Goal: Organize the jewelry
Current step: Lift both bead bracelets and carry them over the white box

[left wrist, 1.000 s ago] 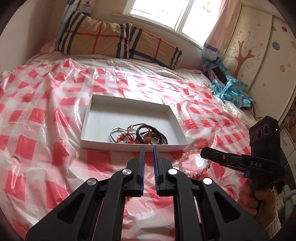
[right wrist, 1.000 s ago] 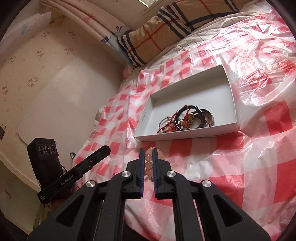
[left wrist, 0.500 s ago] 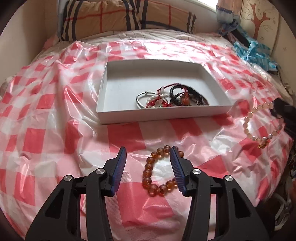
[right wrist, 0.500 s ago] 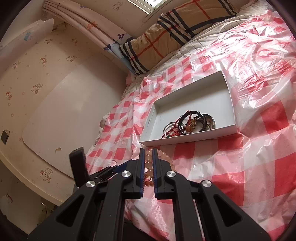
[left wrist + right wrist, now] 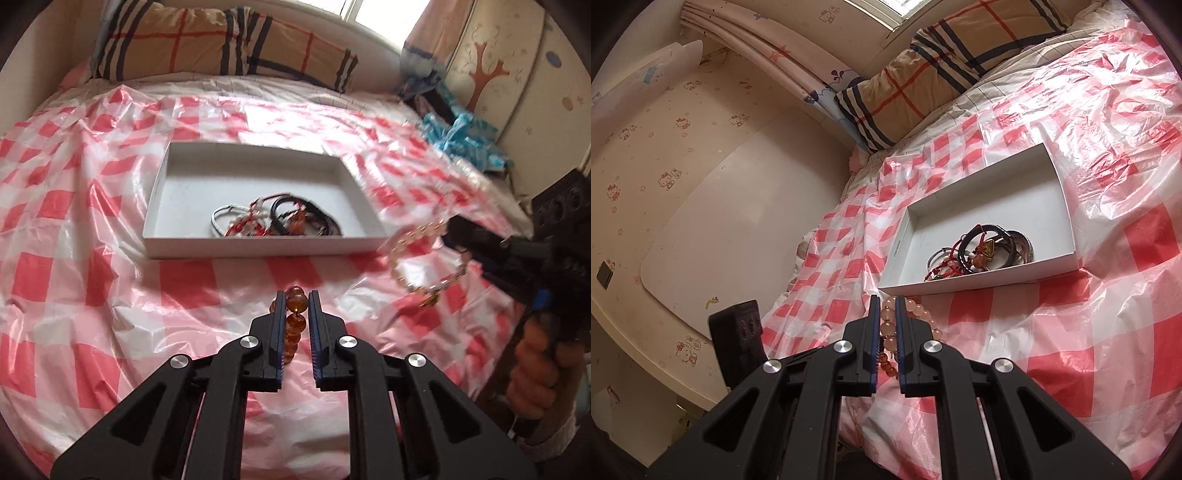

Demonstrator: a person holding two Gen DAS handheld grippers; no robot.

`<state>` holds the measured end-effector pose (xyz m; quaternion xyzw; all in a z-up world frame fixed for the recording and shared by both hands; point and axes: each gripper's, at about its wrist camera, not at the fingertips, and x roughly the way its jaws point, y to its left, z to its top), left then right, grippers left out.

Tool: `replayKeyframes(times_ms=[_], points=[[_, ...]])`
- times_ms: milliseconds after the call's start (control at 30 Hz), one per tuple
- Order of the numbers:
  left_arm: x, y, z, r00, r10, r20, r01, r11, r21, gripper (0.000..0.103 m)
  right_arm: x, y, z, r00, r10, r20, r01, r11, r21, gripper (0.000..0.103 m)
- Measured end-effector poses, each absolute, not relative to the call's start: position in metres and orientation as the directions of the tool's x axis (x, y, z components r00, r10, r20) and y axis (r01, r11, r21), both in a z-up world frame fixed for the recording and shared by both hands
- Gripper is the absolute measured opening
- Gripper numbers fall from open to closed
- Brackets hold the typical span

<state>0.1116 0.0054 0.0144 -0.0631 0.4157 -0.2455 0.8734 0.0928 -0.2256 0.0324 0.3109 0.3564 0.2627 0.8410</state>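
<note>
Since half a second ago, the left tool (image 5: 296, 298) has just been closing, and its jaws are now clamped on the amber bead bracelet (image 5: 295, 317), which then lay flat between the spread fingers on the red-checked plastic sheet (image 5: 92, 258). The beads sit pinched between the blue pads, the strand hanging down between the jaws.

The right tool (image 5: 887, 304) is clamped on the pale pink bead bracelet (image 5: 889, 328), as in the earlier frames. In the left wrist view this bracelet (image 5: 421, 258) hangs as an open loop from the right tool's tip, with a small dark charm at its lowest point, and a hand (image 5: 532, 365) grips the handle.

Landmark: the white tray (image 5: 258, 247) on the sheet. Both tools are on the near side of the tray's front wall, the left one near its middle, the right one off its right corner. A tangle of bracelets (image 5: 273, 219) lies inside the tray against the front wall. A striped pillow (image 5: 221, 44) lies beyond the tray.
</note>
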Motion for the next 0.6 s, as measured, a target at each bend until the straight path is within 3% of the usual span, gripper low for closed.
replayKeyframes(times_ms=[167,300,600], points=[[0.104,0.011,0.048,0.584,-0.577,-0.571,0.393,0.817,-0.423,0.011,0.089,-0.226,0.046,0.639,0.653,-0.405,-0.243,0.672,0.700,0.009],[0.102,0.011,0.065,0.624,-0.594,-0.508,0.412,0.803,-0.431,0.011,0.093,-0.226,0.051,0.656,0.649,-0.385,-0.251,0.669,0.700,0.009],[0.125,0.003,0.067,0.646,-0.585,-0.490,0.418,0.809,-0.414,0.011,0.118,-0.222,0.049,0.666,0.648,-0.370,-0.257,0.665,0.702,0.009]])
